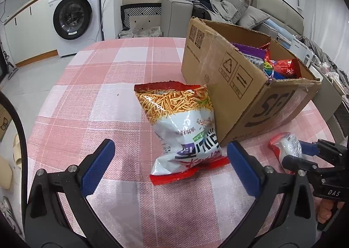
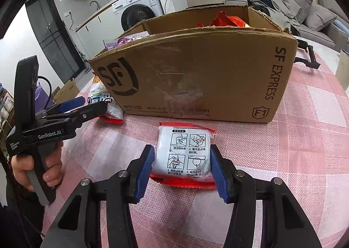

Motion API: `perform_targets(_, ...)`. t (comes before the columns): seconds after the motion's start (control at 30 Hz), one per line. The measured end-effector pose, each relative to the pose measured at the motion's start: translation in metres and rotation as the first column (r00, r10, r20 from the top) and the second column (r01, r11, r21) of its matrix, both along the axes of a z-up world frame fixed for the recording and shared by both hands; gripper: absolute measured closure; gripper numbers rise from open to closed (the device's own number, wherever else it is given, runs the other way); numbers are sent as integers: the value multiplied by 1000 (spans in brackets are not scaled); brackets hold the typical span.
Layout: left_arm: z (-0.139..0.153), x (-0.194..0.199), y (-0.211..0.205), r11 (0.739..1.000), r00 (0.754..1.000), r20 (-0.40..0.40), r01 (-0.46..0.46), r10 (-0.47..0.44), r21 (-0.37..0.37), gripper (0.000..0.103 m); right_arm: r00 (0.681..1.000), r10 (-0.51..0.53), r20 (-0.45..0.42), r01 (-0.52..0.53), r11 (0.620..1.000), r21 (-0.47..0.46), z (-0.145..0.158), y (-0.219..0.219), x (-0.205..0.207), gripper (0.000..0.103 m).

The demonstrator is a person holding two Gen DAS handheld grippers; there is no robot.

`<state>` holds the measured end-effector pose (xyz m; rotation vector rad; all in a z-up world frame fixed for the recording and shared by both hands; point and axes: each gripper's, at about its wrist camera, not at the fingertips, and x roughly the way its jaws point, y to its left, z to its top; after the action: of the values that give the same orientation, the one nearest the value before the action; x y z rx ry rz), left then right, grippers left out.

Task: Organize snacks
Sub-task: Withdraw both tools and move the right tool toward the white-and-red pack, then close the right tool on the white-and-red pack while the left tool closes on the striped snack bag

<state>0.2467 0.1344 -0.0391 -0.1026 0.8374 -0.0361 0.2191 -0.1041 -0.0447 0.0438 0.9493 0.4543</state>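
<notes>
Left wrist view first: nearest the lens, the left gripper (image 1: pixel 170 166) hangs low over the tablecloth (image 1: pixel 91 86) with its blue pads spread wide, released, nothing between them. Just ahead lies the noodle bag (image 1: pixel 184 127), leaning against the near-left wall of the box (image 1: pixel 220 69); its red bottom seam points toward the camera. The right-hand pad is already almost at the bag's near corner, while the left one is well off to the side. My read: to take it cleanly, shift right so the bag sits centred, then pinch the puffy white body rather than the thin seam, which would likely slip. Inside the box, purple, red and blue packs already fill the far-right end. At the right edge the right gripper (image 1: pixel 305 150) is on a small pack (image 1: pixel 288 146).

Right wrist view: closest in, the right gripper (image 2: pixel 182 170) has both pads pressed against the sides of that white pack (image 2: pixel 184 154), clenched on it while it lies flat on the cloth, just in front of the box (image 2: pixel 196 73). The hold looks square and central. The sensible move, I'd say, is straight up first, high enough to clear the box's near wall, then forward and in. The left gripper (image 2: pixel 82 104) shows at the left, beside the noodle bag (image 2: pixel 101 97).
</notes>
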Motion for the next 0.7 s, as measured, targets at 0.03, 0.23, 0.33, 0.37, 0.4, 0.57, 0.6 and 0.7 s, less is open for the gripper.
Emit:
perform_targets(0.03, -1, 2, 0, 1000, 1000, -4, 0, 0, 2, 1, 1000, 0, -1, 0, 1000, 5, 0, 0, 0, 51)
perform_targets(0.23, -10, 14, 1, 1000, 999, -33, 26, -26, -11, 16, 1000, -1, -5, 1, 1000, 21, -1, -5, 0, 51)
perform_targets(0.33, -11, 16, 1, 997, 998, -25, 57, -58, -43, 32, 1000, -1, -5, 1, 1000, 21, -1, -5, 0, 51)
perform_targets(0.37, -12, 16, 0, 996, 997, -26, 69, -71, -55, 41, 1000, -1, -6, 1, 1000, 21, -1, -5, 0, 51)
perform_targets(0.4, -12, 15, -1, 994, 996, -26, 83, -85, -68, 46, 1000, -1, -6, 1, 1000, 21, -1, -5, 0, 51)
perform_targets(0.57, -12, 12, -2, 994, 995, -14, 93, -94, -63, 52, 1000, 0, -6, 0, 1000, 18, -1, -3, 0, 51)
perform_targets(0.6, -12, 11, -1, 994, 995, -13, 93, -94, -63, 52, 1000, 0, -6, 0, 1000, 18, -1, -3, 0, 51)
perform_targets(0.7, -12, 7, 0, 993, 995, -9, 96, -97, -64, 53, 1000, 0, -7, 0, 1000, 21, -1, -3, 0, 51)
